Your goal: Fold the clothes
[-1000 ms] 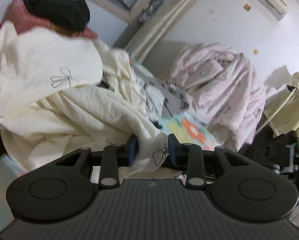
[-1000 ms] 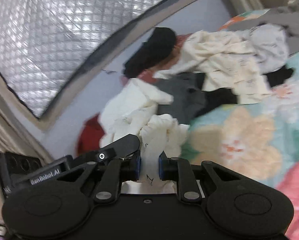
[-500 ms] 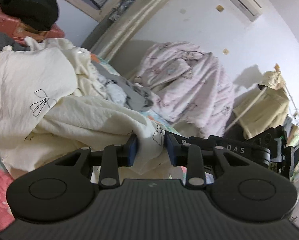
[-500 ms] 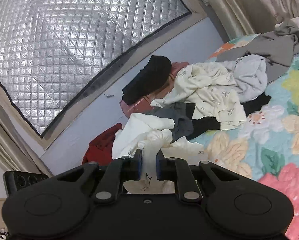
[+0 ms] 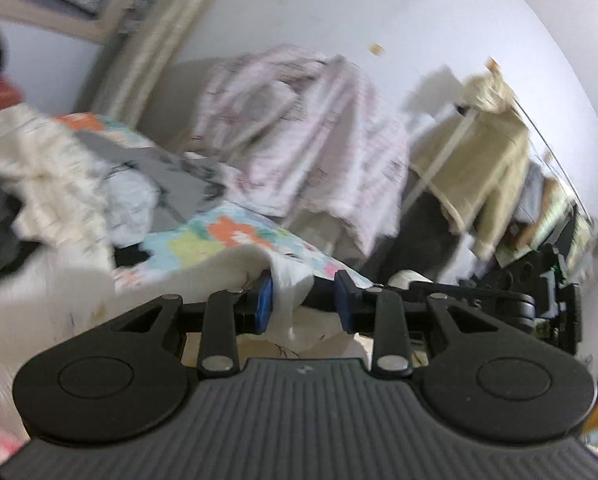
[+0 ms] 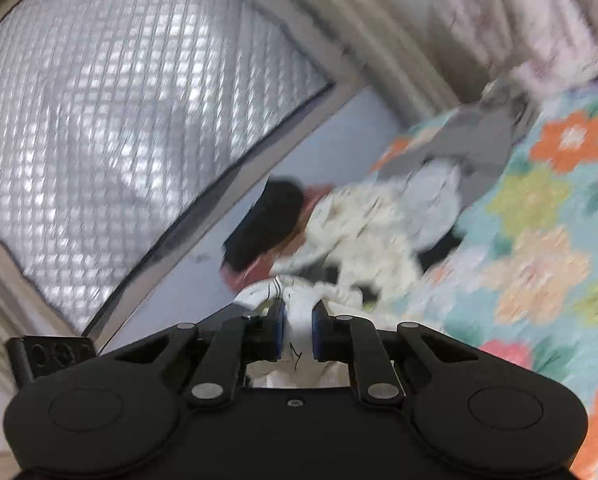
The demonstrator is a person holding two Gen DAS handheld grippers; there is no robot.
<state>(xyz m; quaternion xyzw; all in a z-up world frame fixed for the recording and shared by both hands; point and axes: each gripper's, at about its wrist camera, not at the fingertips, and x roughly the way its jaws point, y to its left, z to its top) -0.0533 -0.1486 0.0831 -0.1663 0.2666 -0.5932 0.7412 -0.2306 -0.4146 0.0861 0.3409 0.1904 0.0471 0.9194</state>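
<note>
Two claws, left claw (image 5: 303, 300) and right claw (image 6: 298, 330); one cream garment (image 6: 299, 320); one flowered bedspread (image 6: 539, 240).

A pale wall (image 5: 299, 12) rises behind the bed (image 6: 539, 216), which wears a flowered sheet. Beside the bed, a window (image 6: 119, 128) is covered with quilted silver foil, a curtain (image 5: 155, 36) hanging at its edge. A pink striped quilt (image 5: 311, 128) is heaped at the bed's far end.

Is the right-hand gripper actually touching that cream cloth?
Touching. In the right wrist view the right gripper has both blue pads pressed against the cream garment bunched between them.
</note>
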